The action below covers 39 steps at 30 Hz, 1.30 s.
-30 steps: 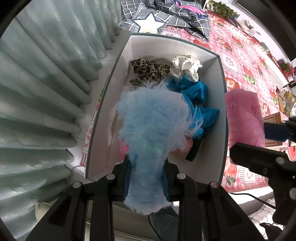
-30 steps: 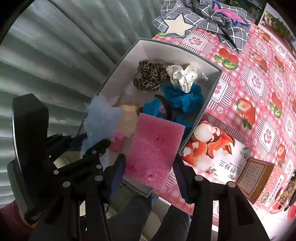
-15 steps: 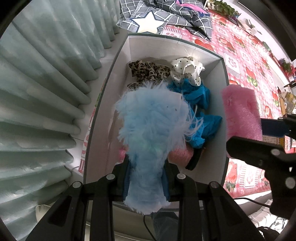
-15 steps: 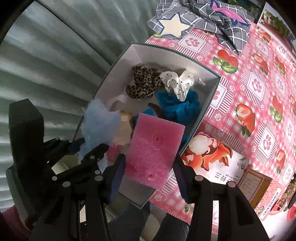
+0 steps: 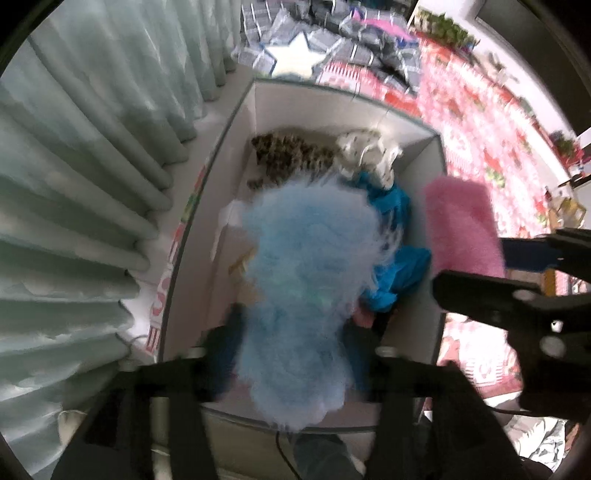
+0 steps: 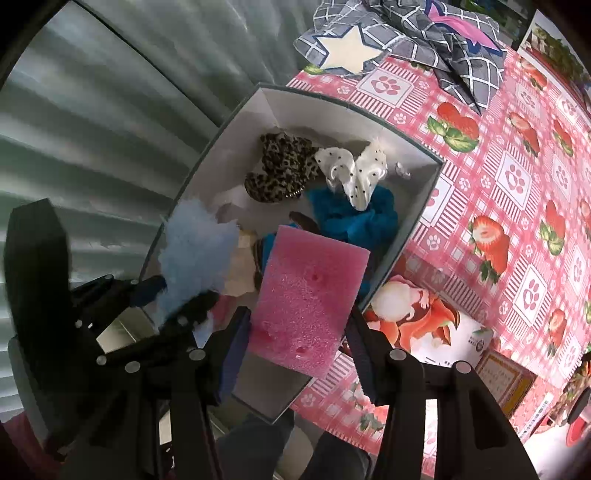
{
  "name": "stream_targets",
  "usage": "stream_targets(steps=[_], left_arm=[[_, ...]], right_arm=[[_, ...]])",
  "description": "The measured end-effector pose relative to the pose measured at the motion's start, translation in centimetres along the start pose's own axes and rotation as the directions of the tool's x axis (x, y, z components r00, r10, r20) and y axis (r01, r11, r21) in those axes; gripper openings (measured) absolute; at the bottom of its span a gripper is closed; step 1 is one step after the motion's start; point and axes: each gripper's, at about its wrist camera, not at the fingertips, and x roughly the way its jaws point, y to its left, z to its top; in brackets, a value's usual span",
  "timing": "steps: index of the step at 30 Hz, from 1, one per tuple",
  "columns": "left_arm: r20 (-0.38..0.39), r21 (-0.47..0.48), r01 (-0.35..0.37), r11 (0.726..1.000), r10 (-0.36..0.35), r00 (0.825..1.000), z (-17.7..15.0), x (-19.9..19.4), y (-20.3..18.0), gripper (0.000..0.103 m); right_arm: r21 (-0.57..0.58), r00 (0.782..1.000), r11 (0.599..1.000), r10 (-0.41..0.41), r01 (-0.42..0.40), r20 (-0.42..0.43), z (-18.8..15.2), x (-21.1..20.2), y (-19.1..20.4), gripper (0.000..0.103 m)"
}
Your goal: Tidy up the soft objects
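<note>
Left gripper [image 5: 291, 354] points almost straight down over the white box [image 5: 236, 155], and its jaws have just been opening, so the pale blue fluffy piece [image 5: 306, 280] between them now hangs loose rather than pinched; the frame is blurred, and whether the pads still brush the fluff I cannot tell for sure, but they look clear of it. That release over the near end of the box reads as a drop into the one patch of bare floor left there.

Right gripper [image 6: 299, 354] hangs just beside it over the box's near right corner, with the pink sponge [image 6: 310, 299] upright between its jaws. These jaws have also just been opening; the right pad stands slightly off the sponge's edge, while the left looks to touch it, so the grip seems to be letting go. Holding it on edge would let the slab slip down past the soft things already inside.

Further in, the box holds a leopard-print scrunchie [image 6: 282, 168] and a white dotted scrunchie [image 6: 354, 173] against the far wall, with teal fabric [image 6: 354, 218] in front of them, all touching. Something beige and something pink lie under the fluff, too hidden to name.

Around the box, a strawberry-patterned cloth [image 6: 517, 184] covers the surface, a grey checked fabric with a star [image 6: 399, 33] lies beyond, and a printed box lid [image 6: 417, 317] sits beside the right wall
</note>
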Motion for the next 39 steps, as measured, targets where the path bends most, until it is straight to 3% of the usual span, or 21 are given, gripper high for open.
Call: stream_targets(steps=[1,3,7,9,13,17,26,39], left_arm=[[0.017,-0.001,-0.006,1.000,0.006,1.000,-0.1,-0.4,0.0,0.083],[0.024,0.000,-0.019,1.000,0.019,1.000,0.0,-0.7,0.0,0.083],[-0.026,0.002,-0.014,1.000,0.014,1.000,0.1,-0.2,0.2,0.088],[-0.028,-0.002,-0.018,1.000,0.018,0.999,-0.1,-0.3,0.3,0.088],[-0.003,-0.058,-0.091,0.994,0.091,0.996,-0.1,-1.0,1.0,0.088],[-0.019,-0.074,-0.073,0.995,0.072,0.997,0.0,-1.2,1.8,0.088],[-0.007,0.040,-0.122,0.992,0.122,0.992,-1.6,-2.5,1.6,0.088],[0.001,0.070,-0.122,0.990,0.123,0.992,-2.6,-4.1,0.9,0.088]], right_arm=[[0.003,1.000,1.000,0.002,-0.002,0.001,0.1,0.0,-0.1,0.073],[0.006,1.000,1.000,-0.012,0.012,0.018,0.2,-0.3,-0.2,0.093],[0.000,0.999,1.000,-0.024,0.024,0.045,0.2,-0.9,-0.1,0.094],[-0.002,0.998,1.000,-0.015,0.016,0.055,0.2,-1.2,-0.2,0.103],[0.001,0.995,0.999,-0.037,0.037,0.088,-0.1,-2.2,-0.1,0.103],[-0.022,0.990,0.995,-0.098,0.101,0.106,-0.5,-2.9,0.4,0.103],[-0.083,0.980,0.980,-0.173,0.181,0.100,-1.9,-3.3,1.8,0.103],[-0.100,0.970,0.968,-0.217,0.228,0.113,-2.6,-3.9,3.1,0.103]])
